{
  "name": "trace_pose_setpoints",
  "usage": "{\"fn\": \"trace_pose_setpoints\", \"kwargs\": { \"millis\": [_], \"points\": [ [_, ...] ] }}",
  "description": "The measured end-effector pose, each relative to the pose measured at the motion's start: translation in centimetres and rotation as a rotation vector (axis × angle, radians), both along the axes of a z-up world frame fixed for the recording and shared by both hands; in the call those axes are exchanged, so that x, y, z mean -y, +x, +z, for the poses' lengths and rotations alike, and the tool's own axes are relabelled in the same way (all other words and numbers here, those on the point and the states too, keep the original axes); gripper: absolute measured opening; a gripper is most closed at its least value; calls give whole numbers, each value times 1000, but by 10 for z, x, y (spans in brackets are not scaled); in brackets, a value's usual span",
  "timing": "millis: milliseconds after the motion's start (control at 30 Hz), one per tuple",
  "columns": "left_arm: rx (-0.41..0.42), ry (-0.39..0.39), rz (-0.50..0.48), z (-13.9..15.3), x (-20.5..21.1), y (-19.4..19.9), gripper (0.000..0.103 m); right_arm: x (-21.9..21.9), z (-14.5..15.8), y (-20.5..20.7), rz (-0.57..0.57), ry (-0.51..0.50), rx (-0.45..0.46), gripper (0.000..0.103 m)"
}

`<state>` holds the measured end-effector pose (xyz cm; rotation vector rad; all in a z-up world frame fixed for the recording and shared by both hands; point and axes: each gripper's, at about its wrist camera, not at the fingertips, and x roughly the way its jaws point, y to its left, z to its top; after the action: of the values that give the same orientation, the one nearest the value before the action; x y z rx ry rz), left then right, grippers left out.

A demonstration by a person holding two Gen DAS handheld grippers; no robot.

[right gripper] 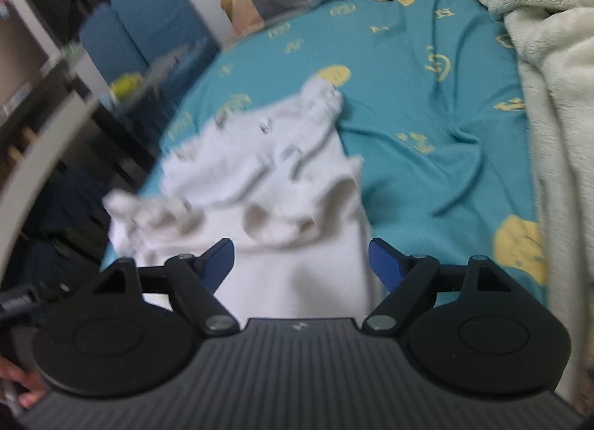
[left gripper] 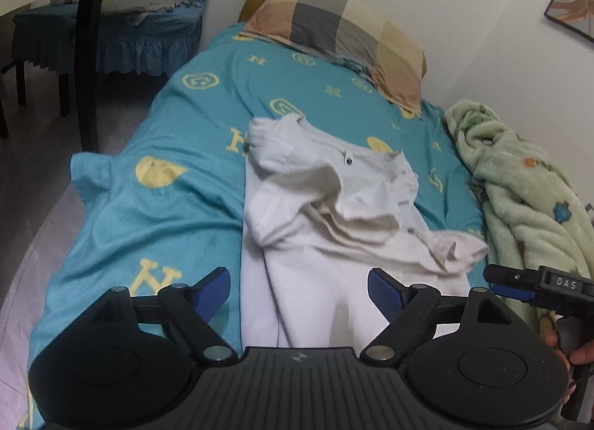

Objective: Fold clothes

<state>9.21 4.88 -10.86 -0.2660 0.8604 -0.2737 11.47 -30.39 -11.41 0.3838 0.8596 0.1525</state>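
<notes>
A white T-shirt lies on the teal bedsheet, its upper part with both sleeves folded over in rumpled layers, collar toward the pillow. My left gripper hovers over the shirt's smooth lower part, open, its blue pads touching nothing. In the right wrist view the same T-shirt looks blurred; my right gripper is open above its lower part, and nothing sits between its jaws. The right gripper also shows at the right edge of the left wrist view, beside the shirt's right sleeve.
A checked pillow lies at the head of the bed by the white wall. A pale green fleece blanket is heaped along the bed's right side. Left of the bed stand a dark chair and a table with a blue cloth.
</notes>
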Motion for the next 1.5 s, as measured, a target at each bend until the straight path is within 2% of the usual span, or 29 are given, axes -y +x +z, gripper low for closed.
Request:
{"fn": "trace_pose_setpoints", "kwargs": {
  "millis": [100,200,233,267,300,333,367,433,567,633,733,800,900,933,967,1033,1067,1100,1133,1200,1333,1500],
  "points": [
    [-47,26,-21,-14,8,2,79,4,-12,0,-5,40,-35,80],
    [-114,20,-39,-34,12,11,64,1,-26,8,4,19,-73,66],
    [-133,17,-42,-39,12,13,55,-1,-31,10,7,12,-86,54],
    [-149,13,-45,-44,13,15,50,-2,-33,11,17,13,-93,41],
    [-147,7,-48,-44,12,14,41,-4,-35,12,28,14,-100,33],
    [-144,4,-50,-44,12,14,27,-6,-37,13,38,15,-107,17],
    [-131,13,-48,-41,12,11,18,-7,-37,12,47,3,-103,9],
    [-116,14,-34,-35,9,8,8,-7,-33,9,50,-18,-93,5],
    [-117,-8,13,-25,-4,5,5,2,-25,2,4,-49,-64,5],
    [-136,-8,30,-28,-7,7,4,10,-27,5,-23,-41,-79,5],
    [-166,-30,41,-34,-9,9,7,11,-29,7,-29,-24,-92,5],
    [-181,-73,66,-32,-15,7,10,10,-27,6,-29,-16,-92,5],
    [-204,-154,121,-25,-25,-6,33,14,-17,-8,-54,59,-72,5],
    [-219,-195,132,-23,-28,-11,42,16,-13,-14,-68,102,-69,7],
    [-247,-254,146,-22,-31,-16,47,17,-11,-22,-75,150,-70,7],
    [-328,-412,187,-24,-41,-26,65,19,-7,-37,-90,246,-70,7],
    [-360,-490,203,-26,-44,-32,69,16,-5,-43,-86,263,-68,7],
    [-385,-537,213,-27,-44,-38,79,13,-4,-48,-81,268,-69,7],
    [-409,-579,223,-29,-44,-44,83,9,-3,-53,-75,273,-69,7],
    [-473,-616,247,-38,-38,-54,83,5,-4,-58,-83,306,-84,7],
    [-561,-621,344,-61,-27,-66,89,8,-13,-62,-123,402,-127,8],
    [-549,-706,419,-89,-20,-49,88,12,-31,-61,-155,507,-205,8]
  ]
}}
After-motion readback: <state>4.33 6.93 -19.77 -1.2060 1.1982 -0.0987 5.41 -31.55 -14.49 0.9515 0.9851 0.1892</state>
